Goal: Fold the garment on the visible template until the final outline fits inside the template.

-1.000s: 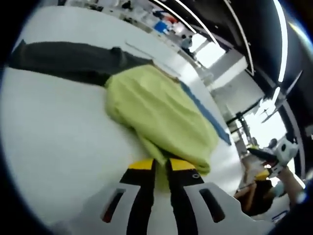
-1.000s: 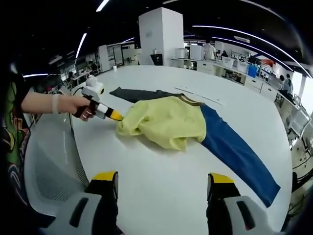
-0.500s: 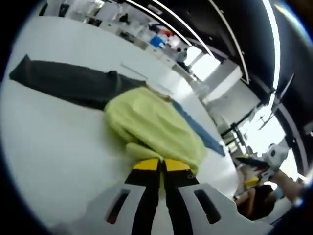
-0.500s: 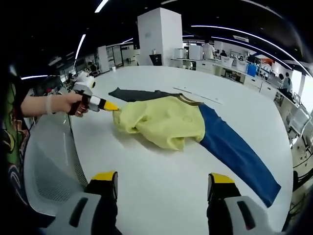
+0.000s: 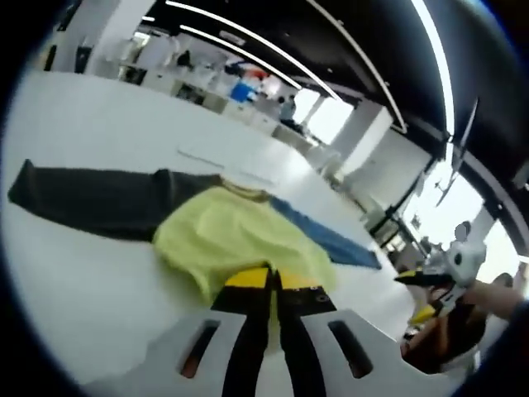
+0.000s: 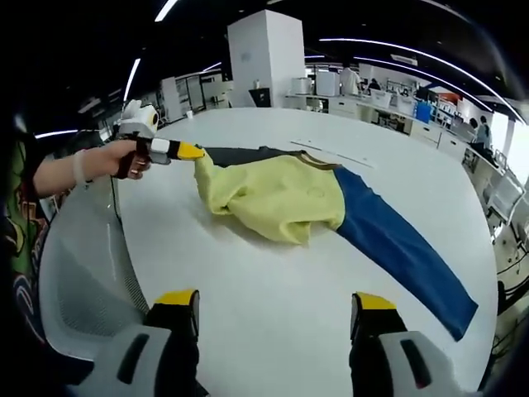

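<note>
A garment with a yellow body [image 6: 281,197], one blue sleeve [image 6: 405,248] and one dark grey sleeve [image 5: 91,201] lies on the white table [image 6: 273,322]. My left gripper [image 5: 271,279] is shut on the yellow hem and holds that edge lifted off the table; in the right gripper view the left gripper [image 6: 186,151] is at the left, in a person's hand [image 6: 124,157]. My right gripper [image 6: 277,302] stands open above the near table edge, well short of the garment. The right gripper [image 5: 426,294] is at the right edge of the left gripper view.
A thin pale strip [image 6: 331,153] lies on the table beyond the garment. The table's rounded edge [image 6: 99,273] runs at the left, with a person's arm and patterned clothing beside it. Desks, a white pillar [image 6: 269,58] and people stand far behind.
My left gripper has risen and drawn back with the yellow hem, pulling that corner up off the table. The right gripper has stayed in place, open.
</note>
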